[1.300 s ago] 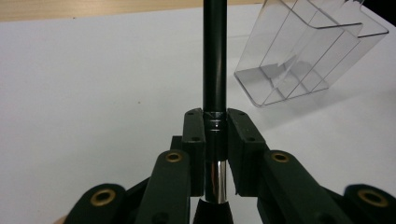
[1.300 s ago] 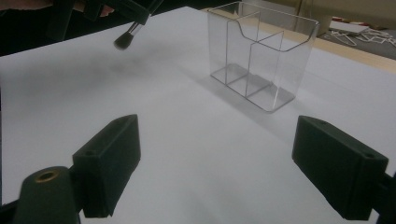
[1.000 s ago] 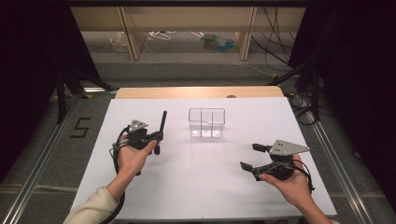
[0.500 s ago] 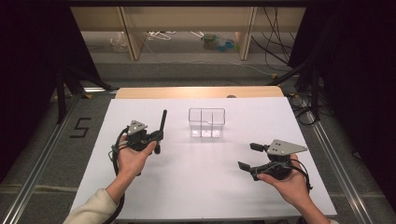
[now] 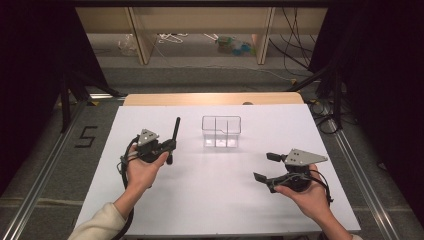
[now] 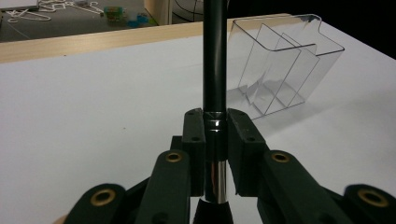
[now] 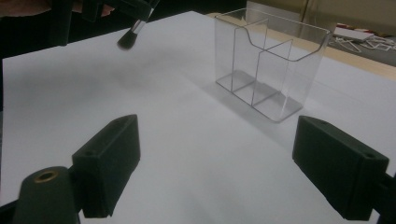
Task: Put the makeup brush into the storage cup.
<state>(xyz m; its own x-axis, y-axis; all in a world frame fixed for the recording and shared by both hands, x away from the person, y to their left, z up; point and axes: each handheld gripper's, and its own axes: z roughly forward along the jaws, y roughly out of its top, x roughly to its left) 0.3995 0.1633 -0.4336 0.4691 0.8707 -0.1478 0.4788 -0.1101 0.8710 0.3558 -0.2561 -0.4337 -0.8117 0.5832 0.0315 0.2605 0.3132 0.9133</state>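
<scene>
My left gripper [image 5: 170, 146] is shut on a black makeup brush [image 5: 175, 129], held left of the table's middle. In the left gripper view the pads [image 6: 194, 135] clamp the brush [image 6: 215, 60] just above its silver ferrule, and the black handle runs away from the jaws. The dark bristle tip [image 7: 126, 41] hangs just above the table. A clear plastic organiser [image 5: 221, 131] with inner dividers stands upright at the table's centre, to the right of the brush and apart from it. My right gripper [image 5: 264, 166] is open and holds nothing, at the front right, with its jaws turned toward the organiser [image 7: 268, 60].
The white tabletop [image 5: 215, 200] has a wooden strip [image 5: 210, 98] along its far edge. Beyond it the floor holds cables and small clutter [image 5: 232, 45]. Metal rails run along both sides of the table.
</scene>
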